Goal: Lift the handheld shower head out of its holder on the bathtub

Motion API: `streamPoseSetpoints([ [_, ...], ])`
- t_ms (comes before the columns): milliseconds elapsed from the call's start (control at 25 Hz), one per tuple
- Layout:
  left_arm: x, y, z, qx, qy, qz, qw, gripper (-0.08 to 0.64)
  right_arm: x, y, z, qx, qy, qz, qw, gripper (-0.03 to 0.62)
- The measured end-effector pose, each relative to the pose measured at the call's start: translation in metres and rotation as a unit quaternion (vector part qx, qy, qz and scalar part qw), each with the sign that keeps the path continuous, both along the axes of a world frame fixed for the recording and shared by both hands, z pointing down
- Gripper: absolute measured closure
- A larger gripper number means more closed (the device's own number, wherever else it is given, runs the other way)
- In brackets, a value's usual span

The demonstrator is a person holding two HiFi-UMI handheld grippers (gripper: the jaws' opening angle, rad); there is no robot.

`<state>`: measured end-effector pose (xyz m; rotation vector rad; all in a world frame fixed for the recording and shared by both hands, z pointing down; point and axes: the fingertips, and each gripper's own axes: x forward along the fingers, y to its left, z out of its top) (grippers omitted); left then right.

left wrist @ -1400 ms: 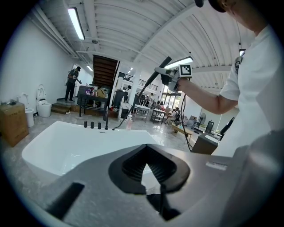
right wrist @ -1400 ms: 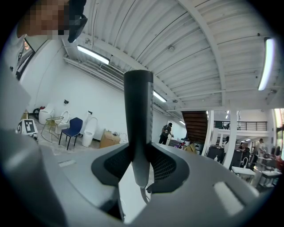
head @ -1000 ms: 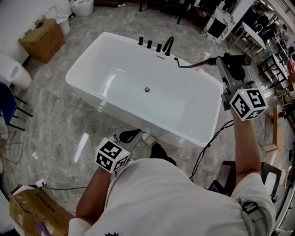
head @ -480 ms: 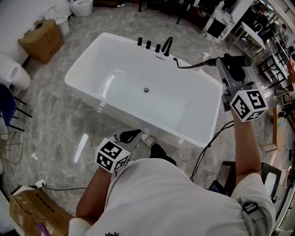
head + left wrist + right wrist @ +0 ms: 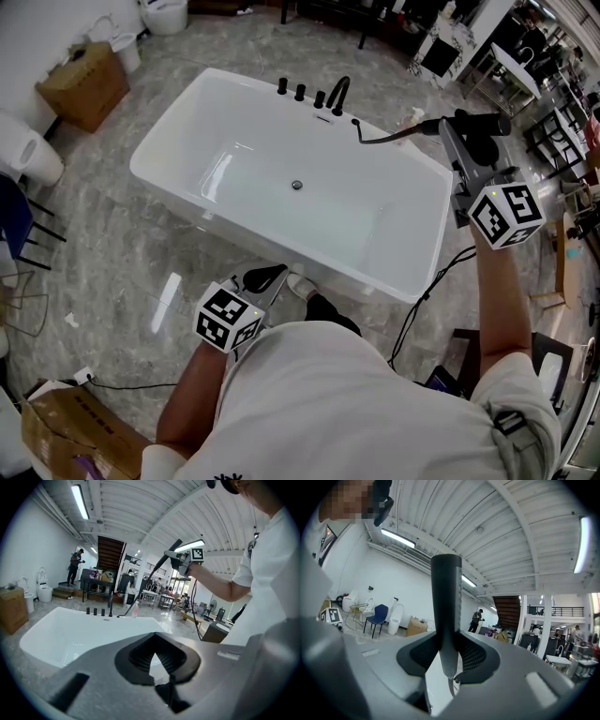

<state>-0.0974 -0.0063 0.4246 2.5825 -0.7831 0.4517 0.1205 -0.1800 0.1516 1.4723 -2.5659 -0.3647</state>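
White enamel fills the head view: the bathtub (image 5: 244, 169) lies below you, with its black fittings (image 5: 314, 94) along the far rim. Your right gripper (image 5: 457, 141) is raised beyond the tub's right end. It holds the shower head (image 5: 478, 122) clear of the rim, so the lift looks done. The hose (image 5: 384, 137) runs back from it to the fittings in a shallow curve. Your left gripper (image 5: 265, 277) hangs low by your body.

From the left gripper view, its jaws are closed together with nothing between them.

From the right gripper view, the jaws are clamped on the dark handle, which stands up between the ribbed pads, gripped near its lower end.

Mind the hose: if you carry the head further away, it could pull tight and drag the handle through the pads. The handle looks smooth, so a loosened grip could let it drop onto the tub's rim.
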Motion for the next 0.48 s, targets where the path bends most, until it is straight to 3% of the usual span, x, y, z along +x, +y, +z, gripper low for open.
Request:
streamPoseSetpoints([
  [480,0.008,-0.041,0.002,-0.009,-0.002,-0.007,0.9999,0.554,0.012,-0.035,-0.002,-0.009,0.003,-0.010,1.000,0.446],
])
